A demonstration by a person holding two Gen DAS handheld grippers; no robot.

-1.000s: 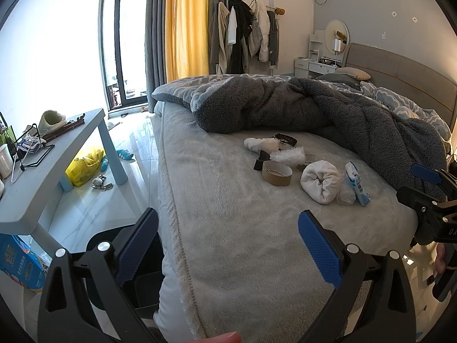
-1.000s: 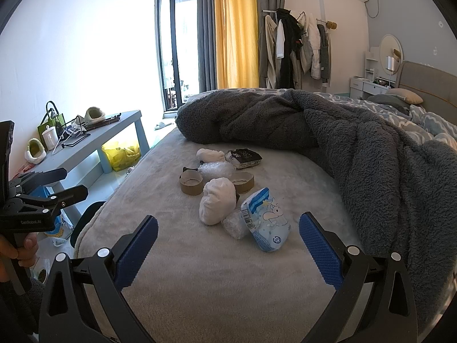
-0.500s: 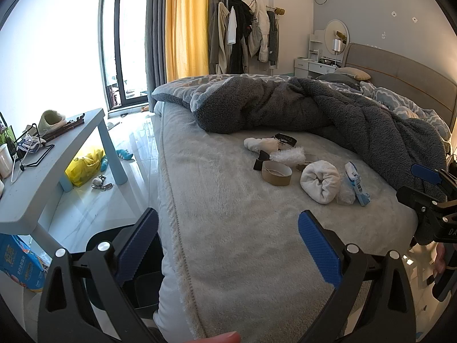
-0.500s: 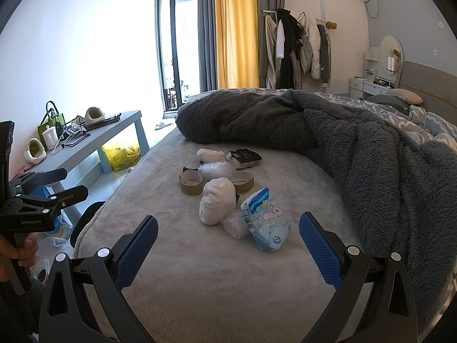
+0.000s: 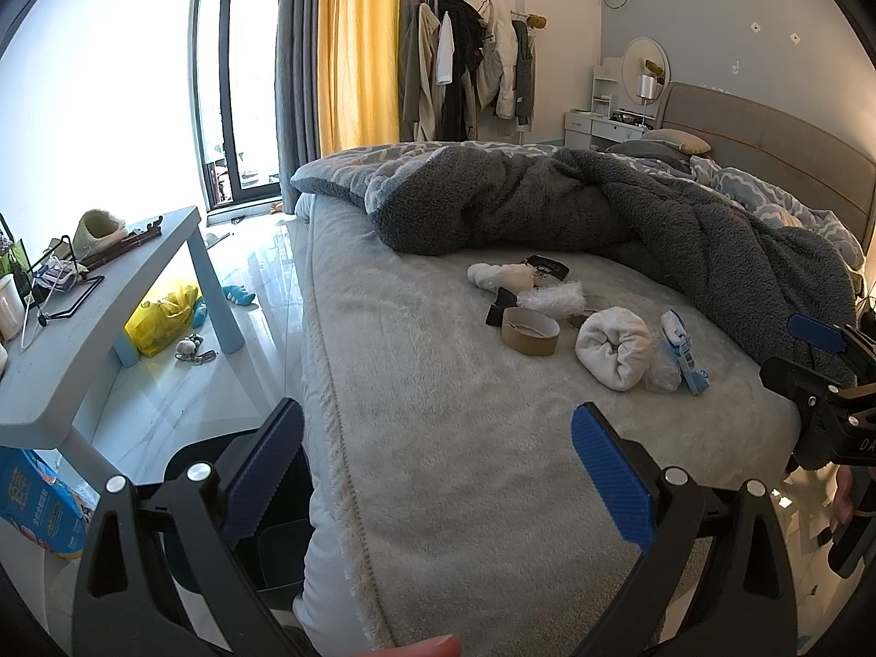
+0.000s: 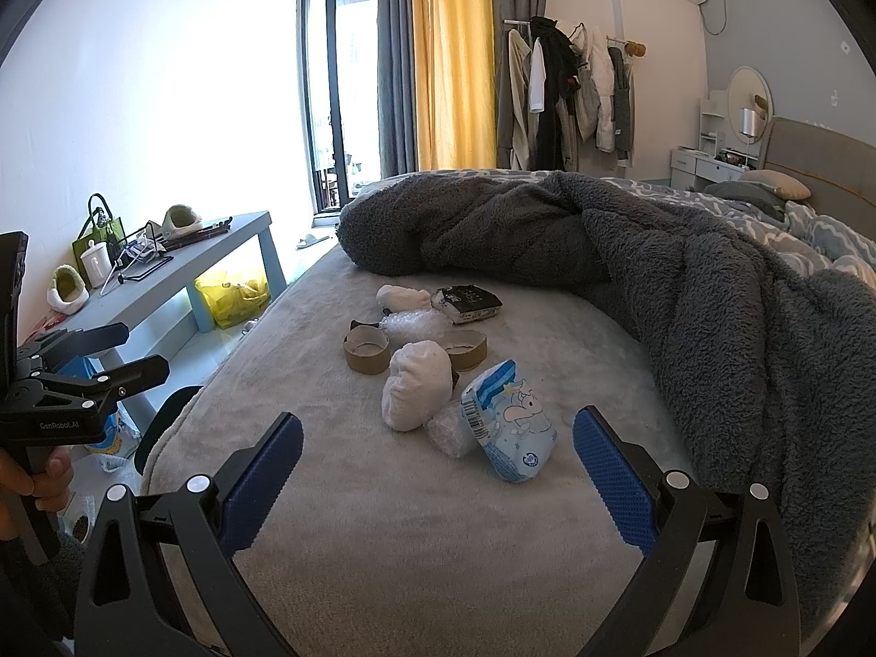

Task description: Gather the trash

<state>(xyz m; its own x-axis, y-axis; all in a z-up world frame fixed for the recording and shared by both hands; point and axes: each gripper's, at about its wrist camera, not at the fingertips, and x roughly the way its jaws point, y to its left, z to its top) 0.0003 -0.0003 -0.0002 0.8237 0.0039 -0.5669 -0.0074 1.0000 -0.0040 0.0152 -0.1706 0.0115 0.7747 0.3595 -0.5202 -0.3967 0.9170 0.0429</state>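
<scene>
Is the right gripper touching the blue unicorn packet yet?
Apart. The right wrist view shows bare blanket between the open right gripper and the blue unicorn packet.

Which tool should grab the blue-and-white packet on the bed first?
Right, probably. The right tool is open with the blue-and-white packet just ahead between its fingers. The left tool sits at the bed's edge, farther away.

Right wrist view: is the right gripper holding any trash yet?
No. The right gripper is open and empty, with the blue-and-white printed plastic packet lying on the grey bed cover ahead of it.
</scene>
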